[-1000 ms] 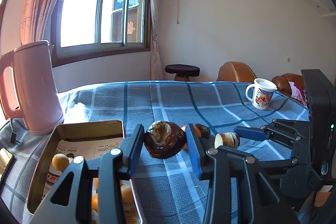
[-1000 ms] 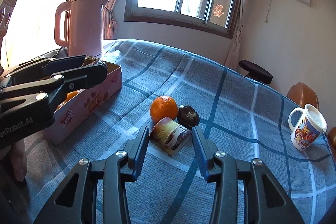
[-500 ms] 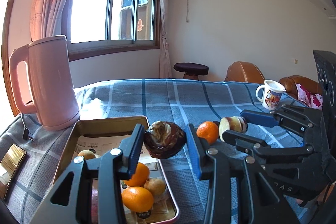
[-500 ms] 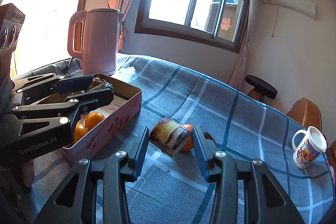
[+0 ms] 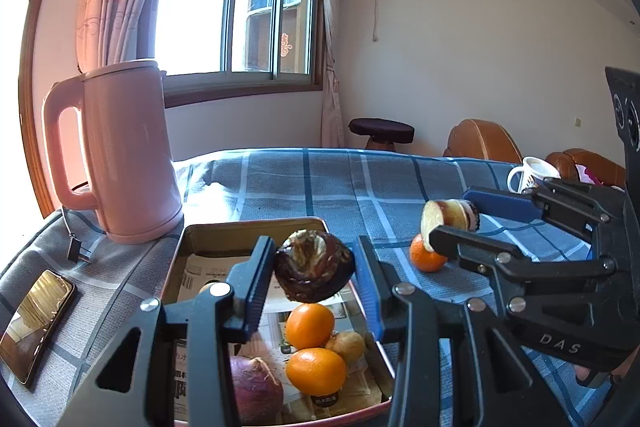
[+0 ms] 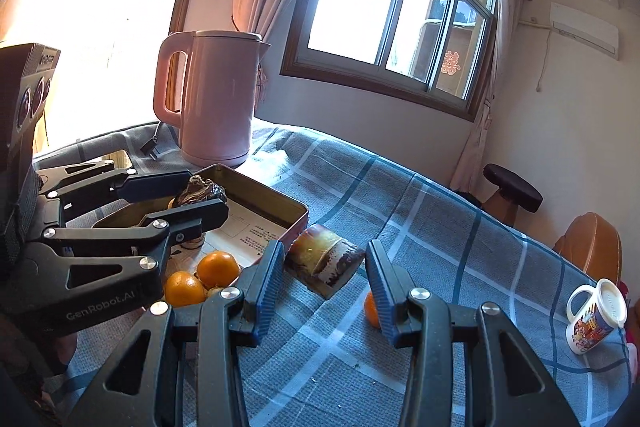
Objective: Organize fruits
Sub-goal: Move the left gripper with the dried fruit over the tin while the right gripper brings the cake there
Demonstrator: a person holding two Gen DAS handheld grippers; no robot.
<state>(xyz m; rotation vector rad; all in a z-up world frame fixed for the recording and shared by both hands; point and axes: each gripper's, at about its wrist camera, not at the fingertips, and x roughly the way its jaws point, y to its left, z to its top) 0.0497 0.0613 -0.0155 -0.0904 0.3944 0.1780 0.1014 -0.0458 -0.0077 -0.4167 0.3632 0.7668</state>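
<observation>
Fruit first: a dark, shrivelled fruit [image 5: 314, 267] sits clamped between the blue pads of my left claw [image 5: 314, 281], held in the air over the metal tin [image 5: 188, 239]. Below it in the tin lie two oranges [image 5: 310, 325], a small brown fruit [image 5: 347, 346] and a reddish-purple one [image 5: 256, 389], all on printed paper. My right claw [image 6: 323, 277] grips a cut fruit chunk [image 6: 324, 259] with a pale face and dark skin, lifted off the cloth just beside the tin's near corner. One more orange [image 5: 427, 254] rests on the blue checked tablecloth [image 5: 360, 183], under that chunk. Farther out stand a pink kettle [image 5: 120, 151] behind the tin, a phone [image 5: 34, 323] at the left edge, and a printed mug [image 6: 596, 315] far right.
</observation>
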